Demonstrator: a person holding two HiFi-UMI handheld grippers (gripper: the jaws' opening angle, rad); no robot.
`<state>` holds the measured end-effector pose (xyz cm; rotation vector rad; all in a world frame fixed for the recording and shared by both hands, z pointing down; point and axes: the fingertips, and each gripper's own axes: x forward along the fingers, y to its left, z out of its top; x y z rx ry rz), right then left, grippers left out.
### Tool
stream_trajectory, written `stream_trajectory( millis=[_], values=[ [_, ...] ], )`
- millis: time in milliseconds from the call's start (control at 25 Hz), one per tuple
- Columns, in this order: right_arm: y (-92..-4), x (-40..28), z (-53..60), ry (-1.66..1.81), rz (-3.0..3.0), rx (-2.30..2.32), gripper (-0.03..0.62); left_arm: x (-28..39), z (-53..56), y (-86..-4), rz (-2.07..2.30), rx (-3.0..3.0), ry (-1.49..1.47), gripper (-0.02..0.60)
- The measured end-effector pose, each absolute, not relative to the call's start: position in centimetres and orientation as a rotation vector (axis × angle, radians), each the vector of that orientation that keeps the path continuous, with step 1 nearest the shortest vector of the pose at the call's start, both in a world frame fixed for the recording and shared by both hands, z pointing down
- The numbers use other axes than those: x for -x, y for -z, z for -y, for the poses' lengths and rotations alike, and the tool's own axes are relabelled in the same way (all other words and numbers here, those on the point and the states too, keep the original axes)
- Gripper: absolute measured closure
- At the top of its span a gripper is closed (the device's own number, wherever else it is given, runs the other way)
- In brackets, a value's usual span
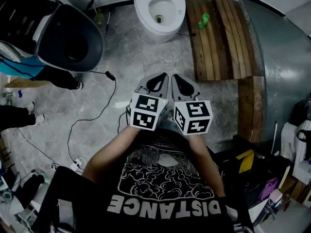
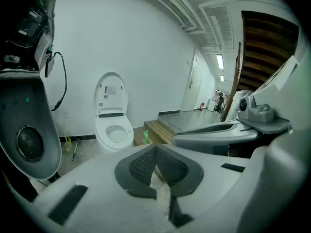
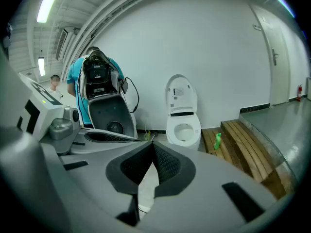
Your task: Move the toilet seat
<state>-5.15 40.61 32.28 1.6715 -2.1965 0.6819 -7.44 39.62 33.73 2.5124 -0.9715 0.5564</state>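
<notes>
The left gripper [image 1: 156, 83] and right gripper [image 1: 181, 86] are hovering side by side, jaws pressed together on nothing, facing the toilet [image 1: 159, 11], while only the left gripper view is catching a distant figure [image 2: 220, 101], possibly a person.

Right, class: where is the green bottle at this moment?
In the head view, the green bottle sits on the wooden platform, just right of the toilet.

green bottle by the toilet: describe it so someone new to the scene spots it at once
Find the white ceramic toilet against the white wall, with its lid raised. To its right in the head view lies a brown slatted wooden platform, and the small bright green plastic bottle stands on the planks closest to the toilet. It is the only green thing on the wood.
</notes>
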Motion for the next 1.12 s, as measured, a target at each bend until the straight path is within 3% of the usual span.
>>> stream_trajectory(
  millis=[1120],
  values=[
    [-32.1,7.7,-36.8,-0.678,2.143,-1.69,0.576,10.3,-35.4,-32.9,0.953,-2.524,-0.495,0.569]
  ],
)
